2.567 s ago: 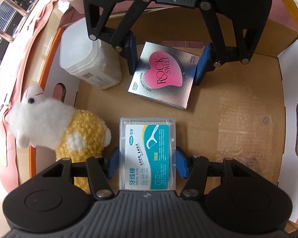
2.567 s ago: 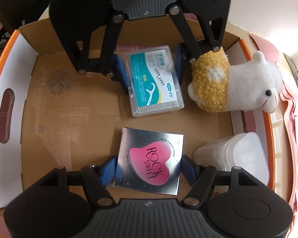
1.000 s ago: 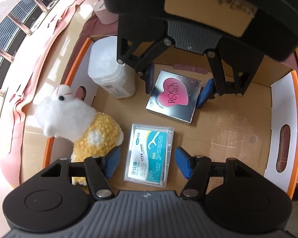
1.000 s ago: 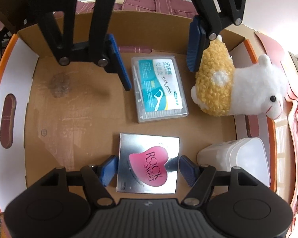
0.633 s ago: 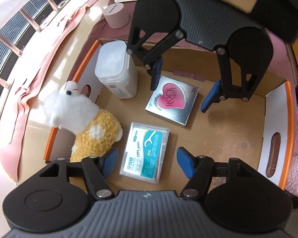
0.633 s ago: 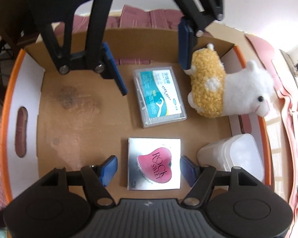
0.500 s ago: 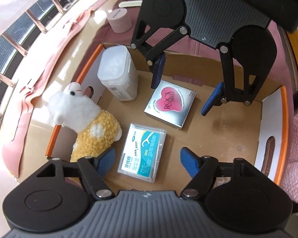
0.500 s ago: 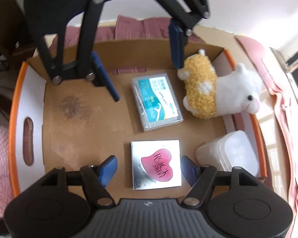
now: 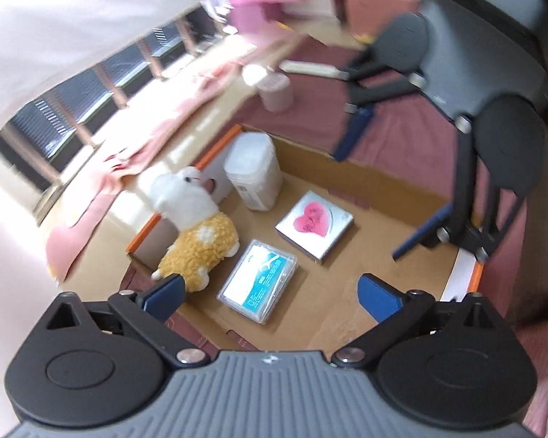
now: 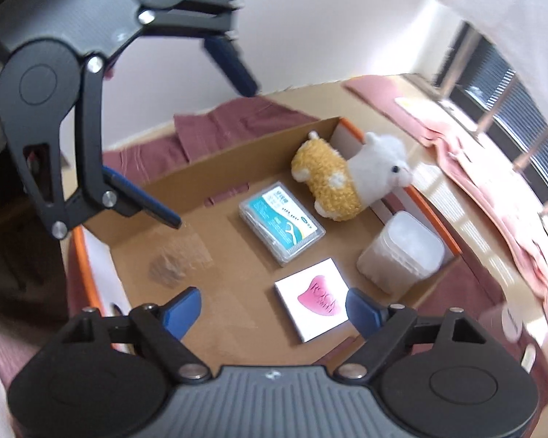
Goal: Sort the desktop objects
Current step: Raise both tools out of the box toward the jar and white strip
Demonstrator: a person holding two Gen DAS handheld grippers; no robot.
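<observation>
Above the box (image 9: 369, 179): left gripper (image 9: 270, 294) and right gripper (image 10: 273, 306) both spread wide, holding nothing.
Inside lie floss case (image 9: 258, 280), heart tin (image 9: 314, 225), plush (image 9: 197, 233) and tub (image 9: 254, 171), all untouched. Only the left view shows a pink cup (image 9: 275, 89) beyond the box; only the right shows a floor stain (image 10: 181, 261).

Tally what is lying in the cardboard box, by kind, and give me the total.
Plush toys: 1, the white and yellow alpaca
Flat packs: 2, the dental floss case and the silver box with the pink heart
Plastic tubs: 1, the white lidded container
Total: 4
</observation>
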